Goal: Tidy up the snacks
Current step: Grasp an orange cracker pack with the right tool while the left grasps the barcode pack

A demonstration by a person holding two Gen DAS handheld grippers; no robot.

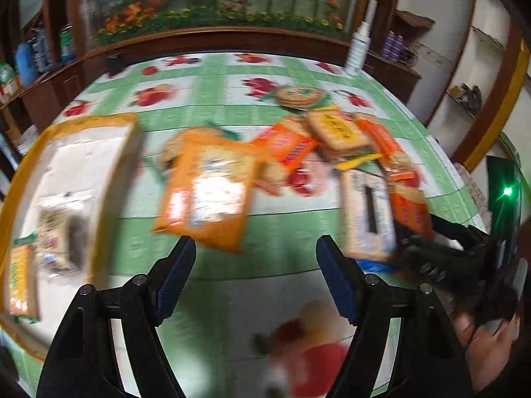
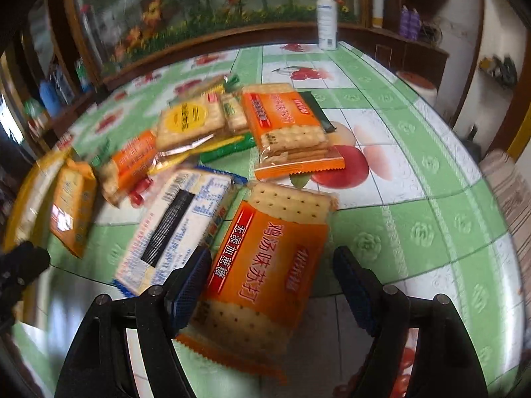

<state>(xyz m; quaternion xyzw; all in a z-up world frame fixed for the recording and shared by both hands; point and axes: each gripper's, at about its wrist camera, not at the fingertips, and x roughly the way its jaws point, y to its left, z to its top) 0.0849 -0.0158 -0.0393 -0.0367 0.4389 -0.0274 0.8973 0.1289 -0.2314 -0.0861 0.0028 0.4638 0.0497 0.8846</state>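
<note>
Orange cracker packets lie scattered over the green fruit-print tablecloth (image 2: 415, 232). My right gripper (image 2: 272, 285) hangs over the nearest orange packet (image 2: 265, 265), jaws spread wide to either side of it; the left pad seems to meet its edge, and I cannot tell whether the right pad does. A white barcode packet (image 2: 176, 229) lies just left of it. My left gripper (image 1: 255, 275) is wide open and holds nothing, and a blurred orange bag (image 1: 209, 189) lies just beyond its tips. At far left sits a yellow-rimmed box (image 1: 129, 142) with a few packets inside. A white bottle (image 2: 327, 16) stands at the far edge.
</note>
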